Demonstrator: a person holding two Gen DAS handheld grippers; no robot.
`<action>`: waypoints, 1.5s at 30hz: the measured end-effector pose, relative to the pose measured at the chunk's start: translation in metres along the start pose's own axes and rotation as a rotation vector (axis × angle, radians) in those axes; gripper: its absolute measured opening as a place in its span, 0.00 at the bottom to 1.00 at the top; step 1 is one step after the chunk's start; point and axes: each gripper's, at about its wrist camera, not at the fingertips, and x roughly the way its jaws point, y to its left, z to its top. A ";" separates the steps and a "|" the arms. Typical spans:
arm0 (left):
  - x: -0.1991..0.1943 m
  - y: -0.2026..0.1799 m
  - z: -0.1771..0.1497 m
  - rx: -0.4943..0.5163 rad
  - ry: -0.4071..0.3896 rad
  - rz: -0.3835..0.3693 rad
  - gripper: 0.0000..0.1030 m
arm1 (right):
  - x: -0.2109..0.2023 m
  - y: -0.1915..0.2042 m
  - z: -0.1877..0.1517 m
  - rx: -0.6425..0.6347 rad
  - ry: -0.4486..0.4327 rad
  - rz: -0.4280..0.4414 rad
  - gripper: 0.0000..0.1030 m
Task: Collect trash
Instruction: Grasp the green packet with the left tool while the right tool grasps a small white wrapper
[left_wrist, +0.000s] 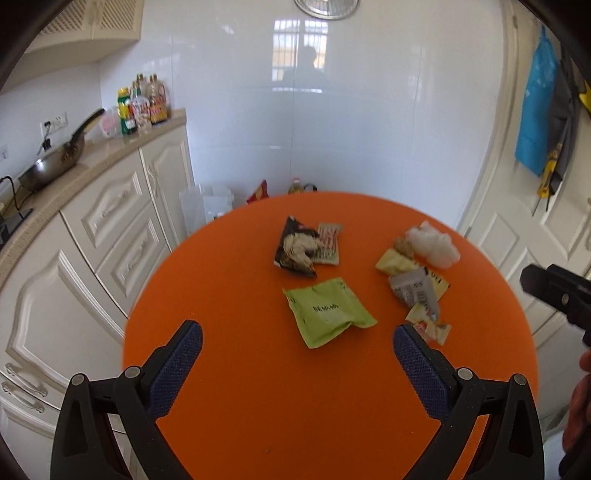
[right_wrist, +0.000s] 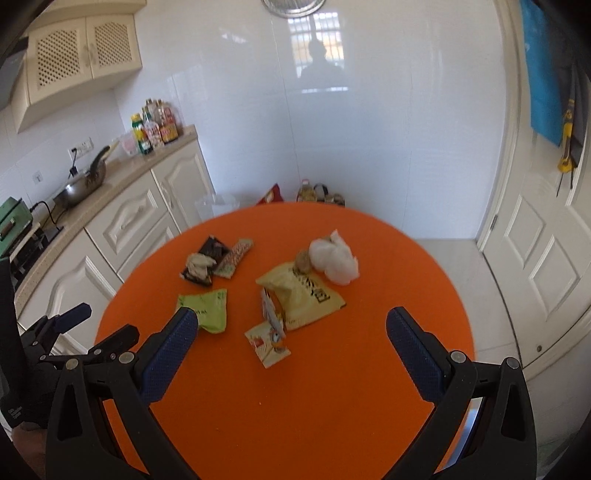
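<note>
Hovering both tools spread and empty over the orange table (left_wrist: 240, 406), we judge collection unstarted; next, pinch the near green wrapper (left_wrist: 327, 315).

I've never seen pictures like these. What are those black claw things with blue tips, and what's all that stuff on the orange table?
They are two grabbing tools that a person holds, one per hand, each carrying a camera looking along its fingers. One picture comes from the left gripper, the other from the right gripper. Both are open and hold nothing. On the orange table lies trash: a green wrapper, a black packet, a yellow bag and a crumpled white plastic bag.
</note>
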 end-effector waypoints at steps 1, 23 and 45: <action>0.012 0.002 0.009 0.005 0.011 -0.001 0.99 | 0.007 0.000 -0.002 0.003 0.016 0.006 1.00; 0.227 -0.036 0.091 0.102 0.175 -0.042 0.67 | 0.111 0.003 0.004 -0.007 0.202 0.117 0.57; 0.273 -0.043 0.132 0.015 0.133 -0.186 0.16 | 0.110 -0.013 0.000 0.062 0.182 0.216 0.05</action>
